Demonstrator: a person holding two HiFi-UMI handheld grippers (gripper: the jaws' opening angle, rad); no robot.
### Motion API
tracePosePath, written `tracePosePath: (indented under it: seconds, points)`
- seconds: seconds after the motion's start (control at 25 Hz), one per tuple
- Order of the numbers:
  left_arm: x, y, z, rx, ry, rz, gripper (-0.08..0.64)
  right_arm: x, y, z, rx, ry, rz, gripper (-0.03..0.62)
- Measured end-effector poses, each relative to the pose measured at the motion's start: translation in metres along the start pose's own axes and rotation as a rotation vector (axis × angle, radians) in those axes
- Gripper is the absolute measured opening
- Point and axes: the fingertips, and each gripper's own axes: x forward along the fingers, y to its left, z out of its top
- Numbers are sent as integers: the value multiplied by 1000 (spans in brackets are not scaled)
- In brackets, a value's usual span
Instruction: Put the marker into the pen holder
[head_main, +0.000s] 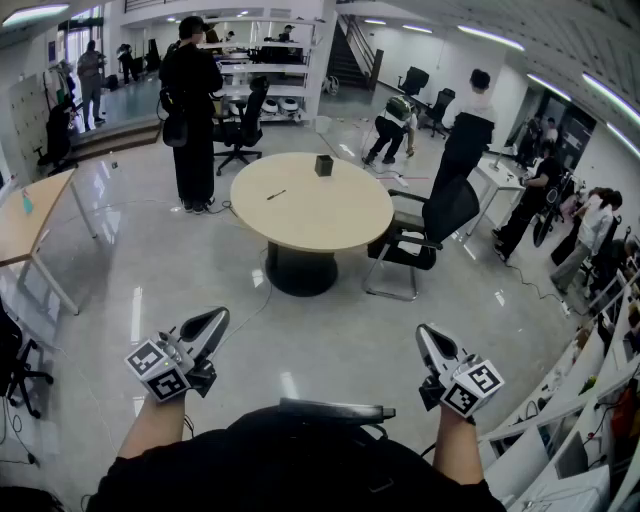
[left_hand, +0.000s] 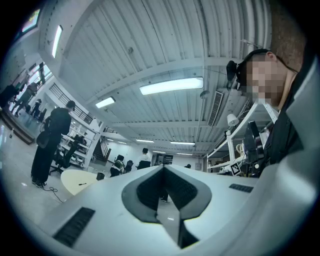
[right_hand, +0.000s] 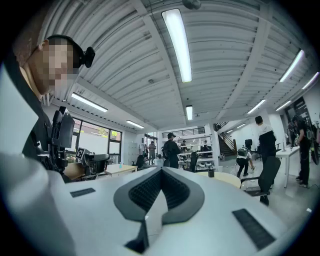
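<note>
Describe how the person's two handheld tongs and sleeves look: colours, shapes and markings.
The left tongs and right tongs match: light grey shells tapering to a point, with dark ribbed pads inside. Each carries a white cube printed with black square markers. No cables show. The person wears a black top that leaves the forearms bare.
</note>
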Motion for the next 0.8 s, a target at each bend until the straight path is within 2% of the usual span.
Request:
tracePosePath:
  seconds: [0.8]
  points:
    - [-6,14,2,-18,2,6,0,17,6,-2,23,14,15,3]
